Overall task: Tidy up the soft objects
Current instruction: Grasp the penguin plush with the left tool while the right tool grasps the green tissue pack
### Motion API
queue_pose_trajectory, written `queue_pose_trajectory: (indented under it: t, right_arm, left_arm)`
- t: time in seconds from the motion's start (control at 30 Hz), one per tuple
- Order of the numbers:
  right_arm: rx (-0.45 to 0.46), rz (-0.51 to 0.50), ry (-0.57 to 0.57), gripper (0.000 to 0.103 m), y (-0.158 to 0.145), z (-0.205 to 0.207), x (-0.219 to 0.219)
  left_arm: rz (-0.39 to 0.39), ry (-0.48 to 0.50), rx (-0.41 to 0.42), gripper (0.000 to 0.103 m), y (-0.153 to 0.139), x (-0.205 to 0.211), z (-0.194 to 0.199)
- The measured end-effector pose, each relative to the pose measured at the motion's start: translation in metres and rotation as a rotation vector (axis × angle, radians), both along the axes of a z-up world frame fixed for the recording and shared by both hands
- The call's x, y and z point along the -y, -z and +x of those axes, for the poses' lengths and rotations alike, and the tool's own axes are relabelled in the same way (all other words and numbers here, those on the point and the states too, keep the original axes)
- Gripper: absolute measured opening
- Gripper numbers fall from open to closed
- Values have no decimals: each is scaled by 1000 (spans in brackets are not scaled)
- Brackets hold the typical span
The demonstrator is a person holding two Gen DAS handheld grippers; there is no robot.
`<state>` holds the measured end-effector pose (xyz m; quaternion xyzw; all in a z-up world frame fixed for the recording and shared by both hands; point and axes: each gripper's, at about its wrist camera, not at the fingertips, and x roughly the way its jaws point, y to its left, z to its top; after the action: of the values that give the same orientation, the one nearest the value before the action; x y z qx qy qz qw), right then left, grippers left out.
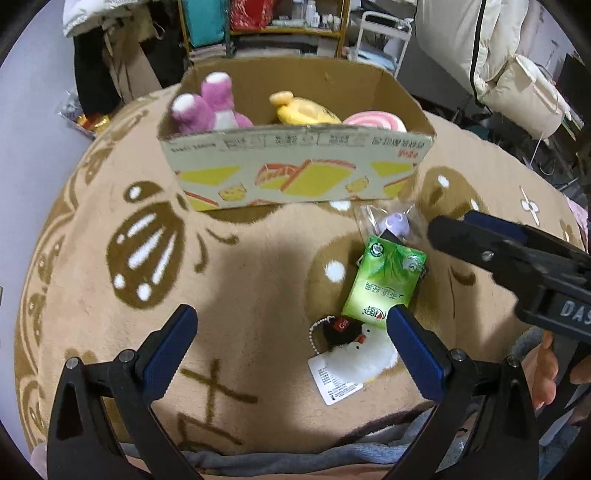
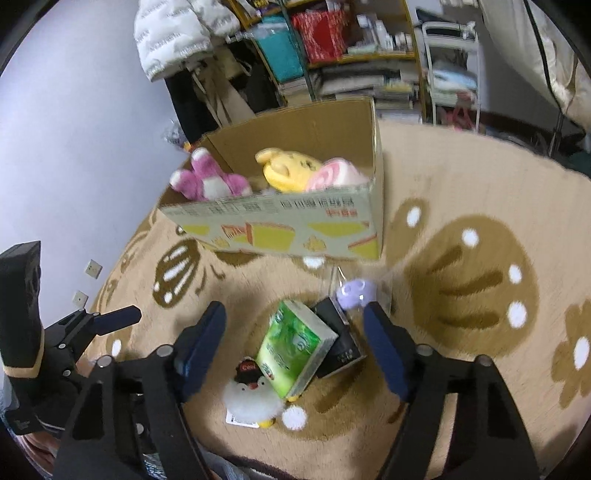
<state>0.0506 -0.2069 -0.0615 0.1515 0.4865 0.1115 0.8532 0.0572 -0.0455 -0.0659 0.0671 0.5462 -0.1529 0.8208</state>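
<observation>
A cardboard box (image 1: 295, 173) (image 2: 295, 229) on a tan rug holds a purple plush (image 1: 207, 107) (image 2: 207, 181), a yellow plush (image 1: 303, 110) (image 2: 288, 170) and a pink plush (image 1: 376, 120) (image 2: 336, 173). In front of it lie a green tissue pack (image 1: 384, 280) (image 2: 295, 347), a white chick plush with a black cap (image 1: 365, 350) (image 2: 255, 395), a small lilac toy in clear wrap (image 1: 395, 221) (image 2: 354, 291) and a black box (image 2: 340, 343). My left gripper (image 1: 291, 354) is open and empty above the rug, the chick by its right finger. My right gripper (image 2: 295, 354) is open and empty above the tissue pack.
The tan patterned rug (image 1: 110, 258) (image 2: 480, 295) covers the surface. Shelves (image 2: 351, 44) with books and bags, a white cart (image 2: 450, 74) and hanging jackets (image 2: 177, 33) stand behind the box. The right gripper shows in the left wrist view (image 1: 517, 251); the left one in the right wrist view (image 2: 92, 325).
</observation>
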Motion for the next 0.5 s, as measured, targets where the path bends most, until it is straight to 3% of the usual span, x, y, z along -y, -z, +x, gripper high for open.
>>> queue_pose_trajectory:
  t: [0.27, 0.4, 0.5]
  right_arm:
    - [-88, 13, -18, 68, 21, 12, -2]
    - [-135, 0, -43, 65, 33, 19, -8]
    - [-161, -8, -65, 65, 39, 23, -13]
  left_arm:
    - [-5, 10, -110, 101, 25, 5, 12]
    - [32, 71, -199, 101, 46, 17, 12]
    - [85, 97, -198, 101, 53, 26, 11]
